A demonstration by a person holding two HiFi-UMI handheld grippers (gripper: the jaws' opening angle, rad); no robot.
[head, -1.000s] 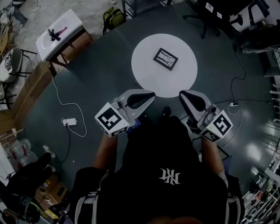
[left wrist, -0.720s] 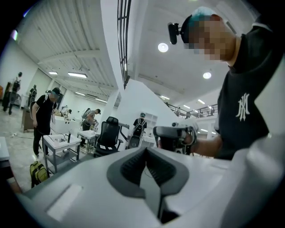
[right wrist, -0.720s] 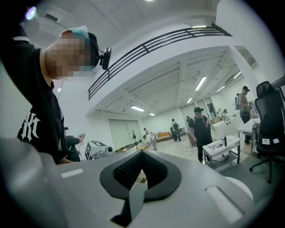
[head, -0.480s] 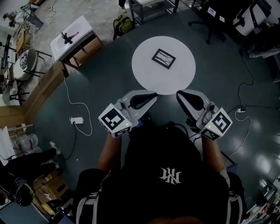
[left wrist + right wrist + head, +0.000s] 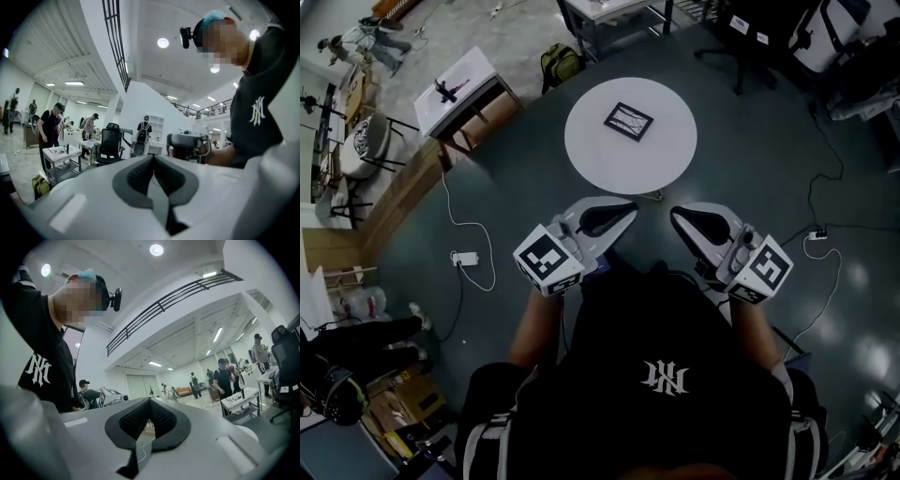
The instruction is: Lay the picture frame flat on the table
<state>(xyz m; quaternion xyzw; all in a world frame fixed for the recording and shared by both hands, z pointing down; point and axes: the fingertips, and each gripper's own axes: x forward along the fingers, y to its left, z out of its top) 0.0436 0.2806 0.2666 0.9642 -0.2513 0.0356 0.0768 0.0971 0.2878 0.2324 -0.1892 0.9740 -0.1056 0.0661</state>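
Near: left gripper (image 5: 625, 208) and right gripper (image 5: 678, 217), both clenched on nothing, held close at the person's waist | Far: picture frame (image 5: 629, 121) lies flat on the round white table (image 5: 592, 161), well apart from both | Progress: task looks finished, nothing left.

Picture frame (image 5: 629, 121) — on table (image 5: 667, 161) (near centre)

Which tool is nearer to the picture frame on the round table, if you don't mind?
Left, slightly. The left tool hangs almost directly short of the picture frame; the right tool is farther off to its right. Neither reaches the table.
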